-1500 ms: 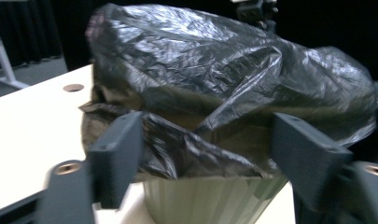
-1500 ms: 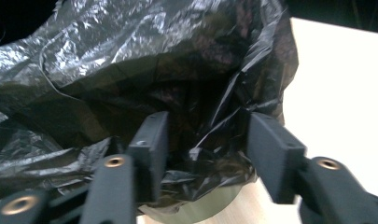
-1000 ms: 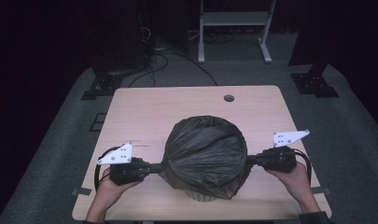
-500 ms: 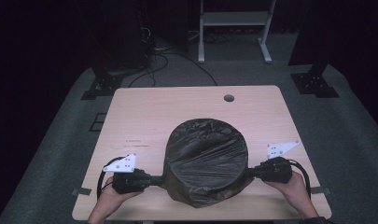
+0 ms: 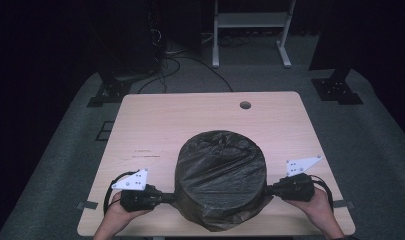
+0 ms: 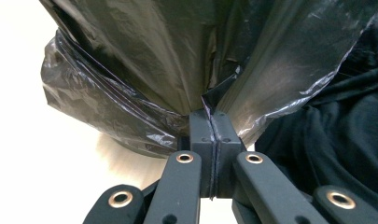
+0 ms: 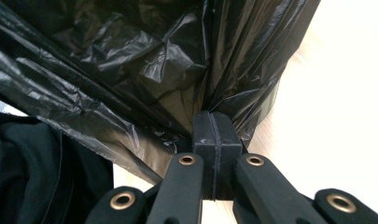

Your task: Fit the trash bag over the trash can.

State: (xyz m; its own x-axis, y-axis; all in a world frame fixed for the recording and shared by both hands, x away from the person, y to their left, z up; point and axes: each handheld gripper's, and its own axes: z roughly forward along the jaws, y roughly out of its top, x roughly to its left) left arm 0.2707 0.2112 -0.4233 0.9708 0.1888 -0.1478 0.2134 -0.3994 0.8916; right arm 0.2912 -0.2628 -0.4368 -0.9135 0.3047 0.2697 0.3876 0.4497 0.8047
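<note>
A black plastic bag is stretched over a round bin-like shape near the table's front edge. My left gripper is at the bag's left side, shut on a pinch of the film. In the left gripper view the jaws are pressed together on the black plastic bag, with my left gripper at the gathered folds. My right gripper pinches the bag's right side. In the right gripper view the black plastic bag fans out from my right gripper, which is shut on it.
The light wooden table has a cable hole at the back. Dark stands and cables sit on the grey floor behind it. Dark clothing lies close behind the bag at the front edge.
Both grippers have moved toward the table's front edge and lower, pulling the bag's sides down. The bag now looks flatter on top and tighter over the round shape.
</note>
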